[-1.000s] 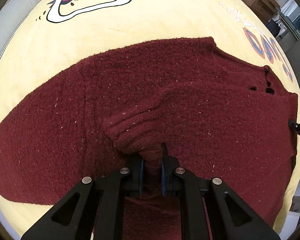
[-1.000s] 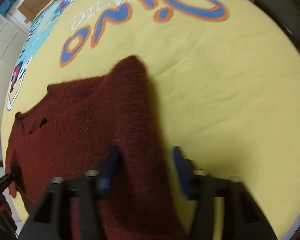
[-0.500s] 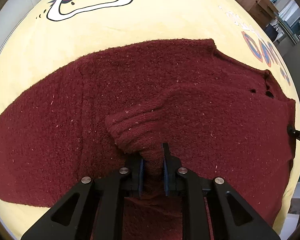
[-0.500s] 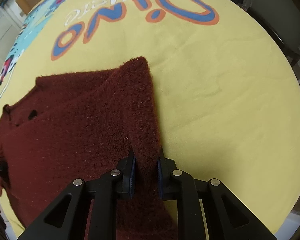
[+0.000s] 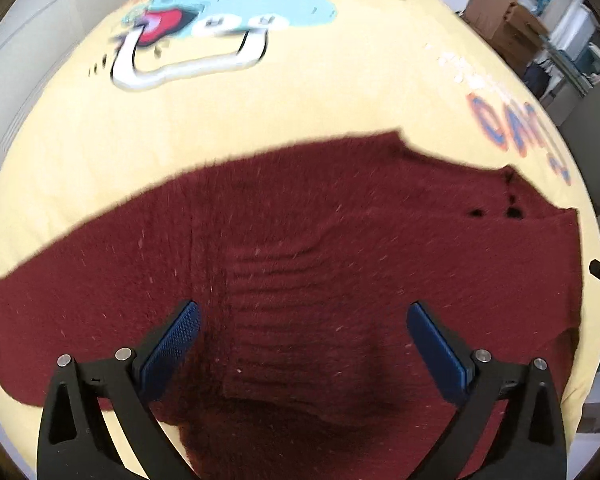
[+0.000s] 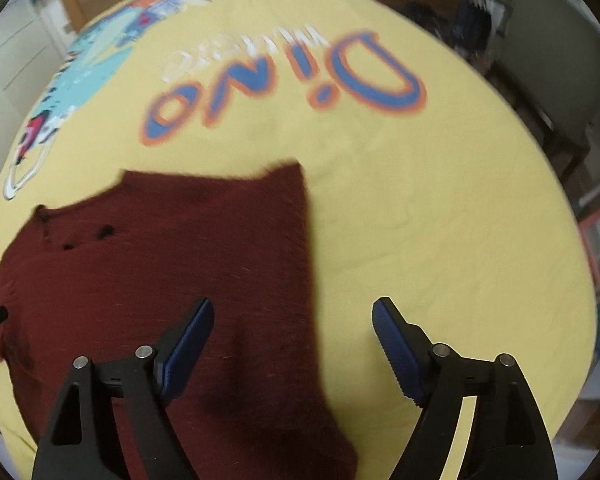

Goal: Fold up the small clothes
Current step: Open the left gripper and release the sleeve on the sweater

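Left gripper (image 5: 302, 314), right gripper (image 6: 292, 320): both gaping apart, gripping nothing, hovering over sweater (image 5: 340, 240) lying beneath them on sheet (image 5: 300, 100). Risk: fuzzy knit snagging the pads (image 5: 172, 344), undoing the folded sleeve.

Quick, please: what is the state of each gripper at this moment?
Left gripper: open, holding nothing, above the red sweater.
Right gripper: open, holding nothing, over the sweater's edge.

Yellow bed sheet (image 5: 340, 92) with cartoon dinosaur print and "Dino" lettering (image 6: 284, 80), dark red knitted sweater (image 5: 340, 248) lying flat on it
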